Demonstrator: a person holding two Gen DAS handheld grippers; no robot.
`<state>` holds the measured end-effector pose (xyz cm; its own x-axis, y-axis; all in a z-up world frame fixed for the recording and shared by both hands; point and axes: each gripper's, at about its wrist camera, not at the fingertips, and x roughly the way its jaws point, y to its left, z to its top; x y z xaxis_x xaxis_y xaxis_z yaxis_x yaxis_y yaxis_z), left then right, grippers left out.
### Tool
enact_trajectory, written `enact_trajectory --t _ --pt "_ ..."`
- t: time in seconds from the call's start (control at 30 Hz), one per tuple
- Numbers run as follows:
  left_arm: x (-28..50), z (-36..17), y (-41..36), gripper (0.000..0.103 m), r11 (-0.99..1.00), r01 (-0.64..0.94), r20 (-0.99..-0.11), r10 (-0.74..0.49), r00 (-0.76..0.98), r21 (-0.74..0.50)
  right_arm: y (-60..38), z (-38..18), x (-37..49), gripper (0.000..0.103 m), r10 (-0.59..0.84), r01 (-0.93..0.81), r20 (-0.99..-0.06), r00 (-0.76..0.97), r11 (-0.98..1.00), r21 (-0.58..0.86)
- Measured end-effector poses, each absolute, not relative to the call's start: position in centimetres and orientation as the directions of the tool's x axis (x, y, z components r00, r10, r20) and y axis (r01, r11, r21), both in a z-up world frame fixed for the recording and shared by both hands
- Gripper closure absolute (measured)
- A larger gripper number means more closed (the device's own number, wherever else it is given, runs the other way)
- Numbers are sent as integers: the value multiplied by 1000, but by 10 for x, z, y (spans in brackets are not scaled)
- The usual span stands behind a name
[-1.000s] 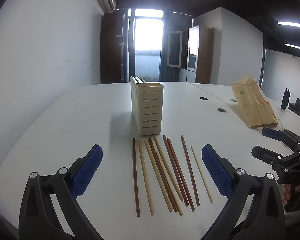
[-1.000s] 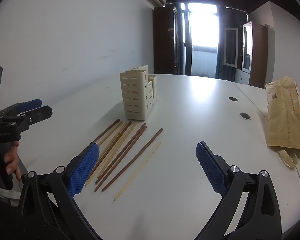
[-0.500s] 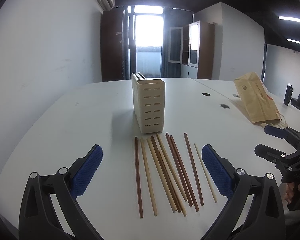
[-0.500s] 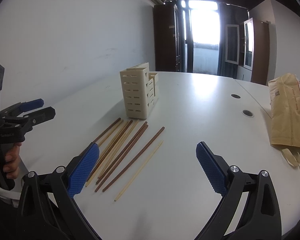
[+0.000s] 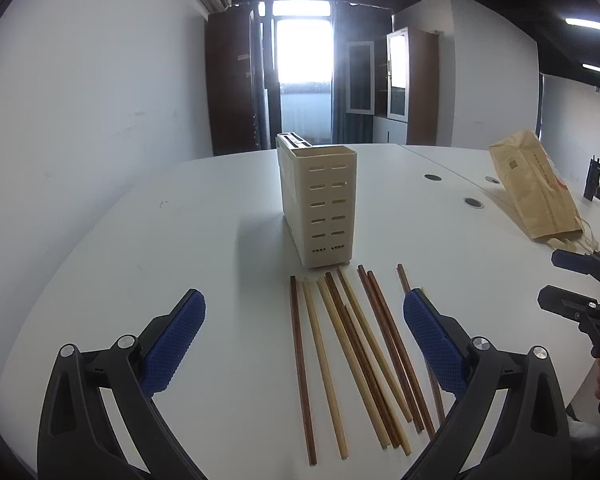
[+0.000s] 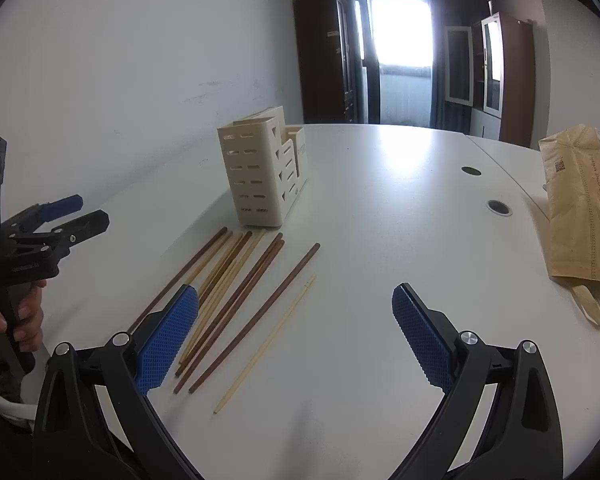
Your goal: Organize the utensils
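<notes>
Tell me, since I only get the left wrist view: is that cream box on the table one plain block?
Observer: No. The right wrist view shows the holder stepping down into lower compartments along one side.
Operator: Is anything hidden behind the left tongs?
Observer: Yes, a thin pale chopstick lies apart from the others, at the outer edge of the row.
Operator: Who holds them?
Observer: A bare hand grips their handle; the jaws stand open.

Both tools held low & level, left tool (image 5: 304, 342) & right tool (image 6: 296, 336) spread wide, gripping nothing.
</notes>
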<state>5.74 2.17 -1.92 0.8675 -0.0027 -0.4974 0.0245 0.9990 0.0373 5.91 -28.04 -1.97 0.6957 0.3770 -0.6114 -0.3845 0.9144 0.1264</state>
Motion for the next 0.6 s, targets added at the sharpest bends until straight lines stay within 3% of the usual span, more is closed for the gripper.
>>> enact_trajectory --t 0.33,0.6 --pt "103 -38 38 6 999 27 -593 -50 803 -47 -267 -35 93 5 344 -370 -674 654 922 113" --pt "129 -45 41 6 1000 29 -635 -14 772 13 -262 -49 121 5 329 -358 -718 613 926 119"
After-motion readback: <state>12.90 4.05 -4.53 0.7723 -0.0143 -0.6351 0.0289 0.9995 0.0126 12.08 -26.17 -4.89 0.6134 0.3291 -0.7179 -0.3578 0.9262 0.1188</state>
